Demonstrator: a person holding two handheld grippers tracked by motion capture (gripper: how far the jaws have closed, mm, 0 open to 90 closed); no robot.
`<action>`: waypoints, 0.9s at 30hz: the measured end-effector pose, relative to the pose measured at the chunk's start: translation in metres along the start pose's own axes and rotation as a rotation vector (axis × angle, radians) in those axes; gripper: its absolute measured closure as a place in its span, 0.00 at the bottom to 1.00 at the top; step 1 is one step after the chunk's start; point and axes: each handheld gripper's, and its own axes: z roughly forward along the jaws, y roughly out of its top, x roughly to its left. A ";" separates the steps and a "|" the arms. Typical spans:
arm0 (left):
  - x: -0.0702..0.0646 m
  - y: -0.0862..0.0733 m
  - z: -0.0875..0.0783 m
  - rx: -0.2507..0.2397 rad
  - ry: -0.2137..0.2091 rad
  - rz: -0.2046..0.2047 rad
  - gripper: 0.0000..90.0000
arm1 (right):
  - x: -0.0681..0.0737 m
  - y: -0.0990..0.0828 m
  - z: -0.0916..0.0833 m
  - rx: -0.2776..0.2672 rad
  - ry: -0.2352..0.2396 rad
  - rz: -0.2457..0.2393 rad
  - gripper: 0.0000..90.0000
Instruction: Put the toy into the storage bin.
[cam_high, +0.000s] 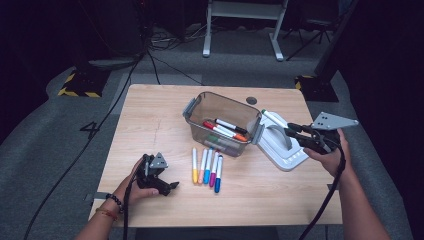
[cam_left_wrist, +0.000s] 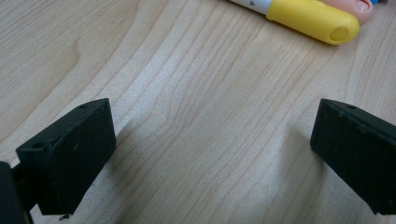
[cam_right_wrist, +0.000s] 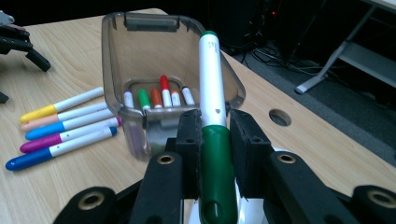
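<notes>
Fingers of the right gripper (cam_right_wrist: 212, 154) are clamped on a green-capped marker (cam_right_wrist: 211, 88), held above the white lid (cam_high: 280, 145) and just beside the clear bin (cam_high: 197, 107), its white barrel pointing toward the bin's open top. The left gripper (cam_high: 167, 186) rests on the worktop (cam_high: 150, 115) near the person's side, its fingers (cam_left_wrist: 70, 154) spread wide with nothing between them.

Judging by the layout, the sorting looks roughly half done: about 5 markers already lie in the bin, 1 is in the grip, and 5 more wait in a neat row on the worktop, with a yellow marker (cam_high: 194, 167) at the left end and a blue marker (cam_high: 218, 170) at the right.

All the markers are smooth plastic cylinders with white barrels and coloured caps. The bin is tinted, see-through plastic with rounded corners and a grey latch on its rim. Pale wood grain runs across the matte worktop, and the lid is glossy white with a raised handle.
</notes>
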 end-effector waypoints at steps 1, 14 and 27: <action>0.000 0.000 0.000 0.001 0.000 -0.001 0.01 | 0.001 0.003 0.003 -0.002 0.006 -0.003 0.83; 0.000 0.000 0.000 0.000 0.000 0.000 0.01 | 0.023 0.038 0.058 0.014 0.110 -0.047 0.83; 0.000 0.000 0.000 0.000 -0.001 0.001 0.01 | 0.046 0.063 0.111 0.087 0.183 -0.099 0.83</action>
